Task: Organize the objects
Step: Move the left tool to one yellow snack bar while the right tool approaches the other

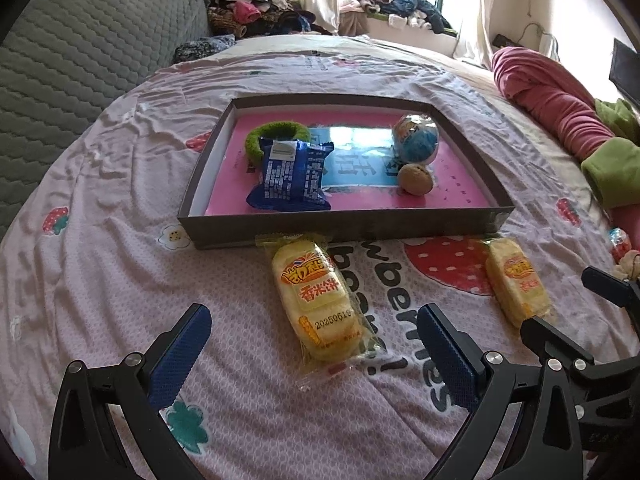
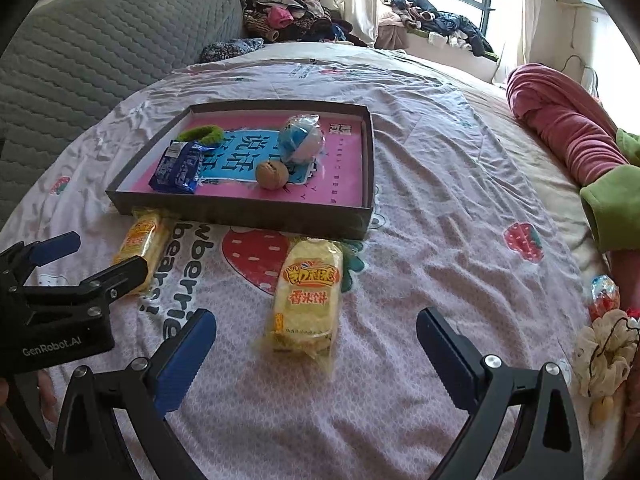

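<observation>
Both grippers, left gripper [image 1: 314, 344] and right gripper [image 2: 316, 344], spread wide, empty, above bed [image 2: 440, 240]. Two snack packs [image 1: 320, 304] [image 2: 310, 300] lie touching tray's [image 1: 340, 226] near edge; open sheet right of tray.

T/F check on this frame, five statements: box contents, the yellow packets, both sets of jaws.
1. The blue snack packet lies inside the box. True.
2. Both yellow rice cracker packets are inside the box. False: one and the other lie on the bedsheet in front of it.
3. The left gripper is shut on a packet. False: its jaws are open and hold nothing.
4. The right gripper has open jaws, with a yellow packet ahead between them. True.
5. The green ring sits outside the box. False: it is inside, behind the blue packet.
</observation>
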{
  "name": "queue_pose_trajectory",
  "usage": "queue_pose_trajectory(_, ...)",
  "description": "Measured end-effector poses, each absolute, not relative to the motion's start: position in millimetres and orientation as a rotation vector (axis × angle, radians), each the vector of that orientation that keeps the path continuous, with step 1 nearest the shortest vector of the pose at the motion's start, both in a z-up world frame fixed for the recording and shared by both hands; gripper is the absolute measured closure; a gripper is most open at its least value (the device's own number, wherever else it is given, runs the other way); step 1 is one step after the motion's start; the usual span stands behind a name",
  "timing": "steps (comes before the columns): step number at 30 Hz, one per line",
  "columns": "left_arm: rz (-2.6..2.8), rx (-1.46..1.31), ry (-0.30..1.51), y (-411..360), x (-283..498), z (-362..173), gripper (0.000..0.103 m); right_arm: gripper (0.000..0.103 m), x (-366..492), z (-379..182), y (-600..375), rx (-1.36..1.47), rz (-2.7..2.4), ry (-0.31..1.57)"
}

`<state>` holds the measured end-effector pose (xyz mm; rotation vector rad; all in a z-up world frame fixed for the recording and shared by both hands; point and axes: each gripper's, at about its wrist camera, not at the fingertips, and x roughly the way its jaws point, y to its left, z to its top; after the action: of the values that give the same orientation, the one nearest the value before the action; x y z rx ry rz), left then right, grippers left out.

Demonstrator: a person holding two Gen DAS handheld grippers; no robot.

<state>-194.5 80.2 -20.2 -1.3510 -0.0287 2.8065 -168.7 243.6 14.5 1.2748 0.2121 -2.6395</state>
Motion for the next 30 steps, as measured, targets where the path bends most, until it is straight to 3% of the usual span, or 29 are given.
queue_pose_trajectory(12, 2.821, -1.382, -0.014, 79, -208, -35, 0.001, 0.002, -187, -4, 234, 1.321, -2.624, 0.221)
queue_pose_trajectory(15, 2.819, -1.398, 0.002, 80, -211, -38, 0.001, 0.017, -189, -5, 234, 1.324, -2.618, 0.220)
queue_pose_trajectory(21, 2.816, -1.400, 0.033, 82, -214, -40, 0.001, 0.036, -192, -11, 234, 1.352, -2.589, 0.222)
queue_pose_trajectory(26, 2.801, -1.414, 0.054, 85, -215, -42, 0.023, 0.050, -193, -13, 231, 1.360, -2.566, 0.230)
queue_pose_trajectory(30, 2.762, -1.418, 0.025, 85, -215, -44, 0.049, 0.052, -191, -14, 228, 1.359, -2.549, 0.246)
